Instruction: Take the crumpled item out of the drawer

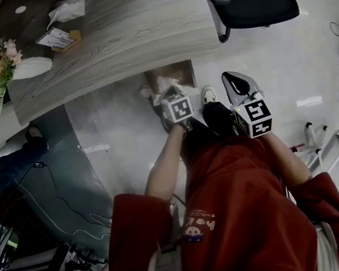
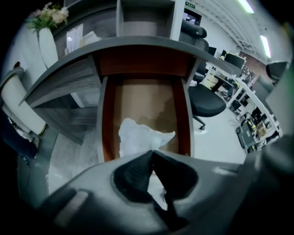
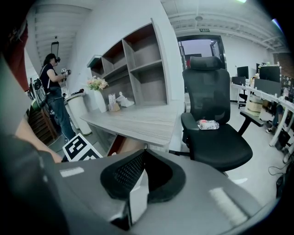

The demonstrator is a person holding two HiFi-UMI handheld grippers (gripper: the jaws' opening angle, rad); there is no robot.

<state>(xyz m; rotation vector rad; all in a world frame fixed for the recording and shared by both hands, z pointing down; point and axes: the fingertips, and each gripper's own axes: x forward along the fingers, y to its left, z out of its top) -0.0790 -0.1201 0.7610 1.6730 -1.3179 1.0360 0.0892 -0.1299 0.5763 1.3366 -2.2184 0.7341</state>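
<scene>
Left gripper (image 2: 152, 152), own view: jaws are pressing together at the tips and pinching the crumpled item (image 2: 138, 137), a white wad of paper or tissue. Most of the wad is bulging out beyond the tips, and a strip of it is showing behind them, between the jaw bases. The item is sitting over the near end of the open drawer (image 2: 106, 124), closer to the drawer's left wall than its right. The drawer's long axis is running straight away from the gripper, back under the desk (image 2: 138, 43). Whether the wad is resting on the drawer floor or hanging clear of it cannot be told; the drawer front is hiding behind the gripper body.

Right gripper (image 3: 144, 153), own view: jaws are closing on nothing, tips together. It is pointing out past the desk edge toward a black office chair (image 3: 216, 137), not at the drawer.

Head view: both grippers are reaching forward over the person's knees. The left one is sitting right at the drawer mouth with white showing at its tip; the right one is hanging beside it, off to the right of the drawer.

Judgement: extraction is falling to the left hand alone. The clear path looks to be up and back toward the person, along the drawer's axis and over its front edge.
</scene>
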